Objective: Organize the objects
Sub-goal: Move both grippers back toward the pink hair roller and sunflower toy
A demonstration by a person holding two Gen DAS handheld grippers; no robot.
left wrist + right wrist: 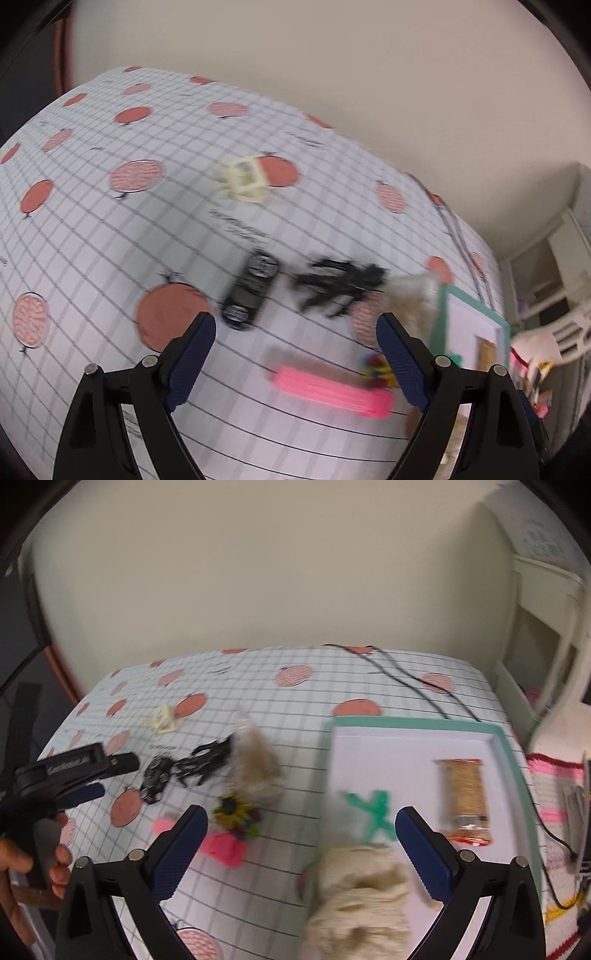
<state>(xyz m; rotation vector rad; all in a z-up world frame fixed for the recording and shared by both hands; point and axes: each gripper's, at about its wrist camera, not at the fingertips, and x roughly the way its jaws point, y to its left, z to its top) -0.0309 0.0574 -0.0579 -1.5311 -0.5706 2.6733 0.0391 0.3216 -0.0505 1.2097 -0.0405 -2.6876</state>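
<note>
I hold my left gripper [295,332] and right gripper [301,825] wide apart and empty, because the toys [192,771] lie on the surface [280,716], outside the tray [413,722].

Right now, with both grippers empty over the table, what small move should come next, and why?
Probably lower the left gripper onto the pink comb lying just below its open jaws. It is the loose item nearest those jaws, while the tray so far holds only a green clip and a biscuit pack. The right gripper is open too, hovering over a cream cloth.
</note>
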